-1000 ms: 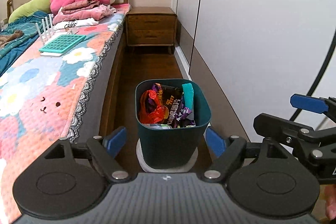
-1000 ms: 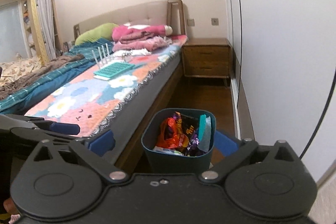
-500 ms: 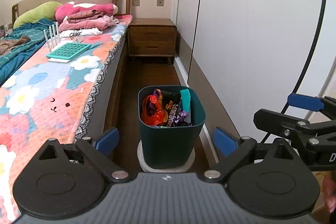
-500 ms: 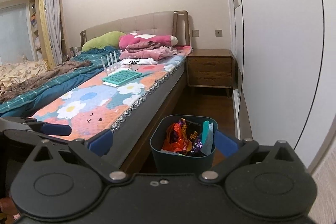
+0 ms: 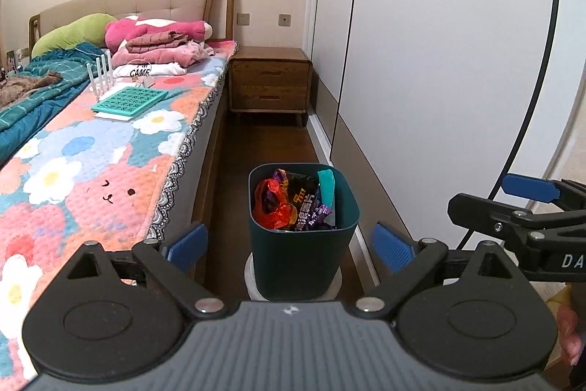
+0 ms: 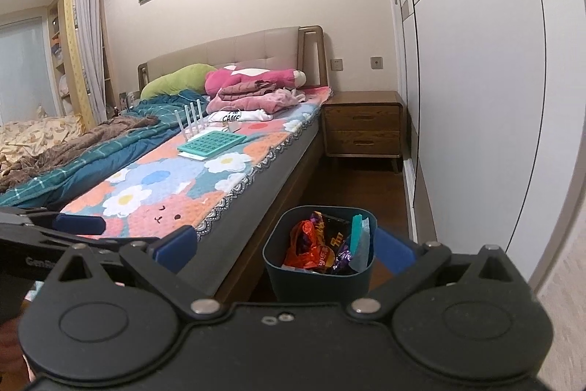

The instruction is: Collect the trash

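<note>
Two hand-held grippers face a bedroom aisle, and both stand wide with nothing between their blue pads. On the left lies the bed [image 5: 110, 149], its flowered cover carrying a teal grid tray [image 5: 130, 100] with white upright prongs just behind it, and a pile of pink clothes [image 5: 161, 50] near the headboard. The left hand-held gripper [image 5: 289, 246] hangs above the floor, its pads apart on either side of the dark green bin [image 5: 302, 259]. That bin stands on the wooden floor in the aisle, just beside the bed frame, on a pale round base. Wrappers [image 5: 293, 204] fill it: a red-orange crumpled one at the left, dark and purple packets in the middle, a teal strip upright at the right. Beyond it is a wooden nightstand [image 5: 271, 79]. The right hand-held gripper [image 6: 284, 250] also frames the bin, and the white wardrobe [image 5: 439, 68] runs along the right.
</note>
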{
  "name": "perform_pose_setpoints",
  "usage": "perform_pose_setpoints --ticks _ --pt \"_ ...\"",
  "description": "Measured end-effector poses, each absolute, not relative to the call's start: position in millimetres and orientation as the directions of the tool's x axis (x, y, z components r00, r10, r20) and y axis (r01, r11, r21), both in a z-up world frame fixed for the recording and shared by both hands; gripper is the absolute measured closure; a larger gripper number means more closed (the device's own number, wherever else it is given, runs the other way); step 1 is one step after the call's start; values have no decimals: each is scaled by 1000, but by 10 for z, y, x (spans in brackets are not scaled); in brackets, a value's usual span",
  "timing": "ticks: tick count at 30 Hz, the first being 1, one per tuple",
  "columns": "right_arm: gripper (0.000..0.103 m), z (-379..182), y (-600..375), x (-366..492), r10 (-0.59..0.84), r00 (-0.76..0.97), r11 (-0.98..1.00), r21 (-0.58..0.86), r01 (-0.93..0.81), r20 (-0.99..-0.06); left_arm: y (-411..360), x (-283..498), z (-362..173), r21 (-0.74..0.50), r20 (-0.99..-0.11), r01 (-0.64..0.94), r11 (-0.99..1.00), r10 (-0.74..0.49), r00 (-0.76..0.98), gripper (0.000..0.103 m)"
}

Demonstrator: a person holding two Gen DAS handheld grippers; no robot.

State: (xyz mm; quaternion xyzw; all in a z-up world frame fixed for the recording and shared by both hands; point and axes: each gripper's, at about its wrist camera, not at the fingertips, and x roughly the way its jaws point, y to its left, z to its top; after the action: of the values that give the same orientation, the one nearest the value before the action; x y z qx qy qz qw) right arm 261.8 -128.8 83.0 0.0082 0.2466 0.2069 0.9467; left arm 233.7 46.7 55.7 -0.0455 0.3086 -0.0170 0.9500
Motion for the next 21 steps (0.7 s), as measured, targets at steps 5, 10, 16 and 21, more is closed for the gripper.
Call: perform_pose_setpoints --ticks 5,10,16,21 --pt "0 853 -1270 2572 392 795 916 115 -385 -462 486 2263 627 -97 -571 -3 995 -53 819 5" --pt "0 855 -1291 2547 389 797 918 126 -376 -462 458 2196 648 -70 -570 -1 998 -39 820 5" --pt "0 849 -1290 2522 388 797 919 126 -375 -463 453 2149 665 -80 -569 1 997 -47 821 5" --pt "0 838 -1300 2504 383 797 921 125 -369 -466 434 2111 671 -82 -573 5 997 -51 818 5"
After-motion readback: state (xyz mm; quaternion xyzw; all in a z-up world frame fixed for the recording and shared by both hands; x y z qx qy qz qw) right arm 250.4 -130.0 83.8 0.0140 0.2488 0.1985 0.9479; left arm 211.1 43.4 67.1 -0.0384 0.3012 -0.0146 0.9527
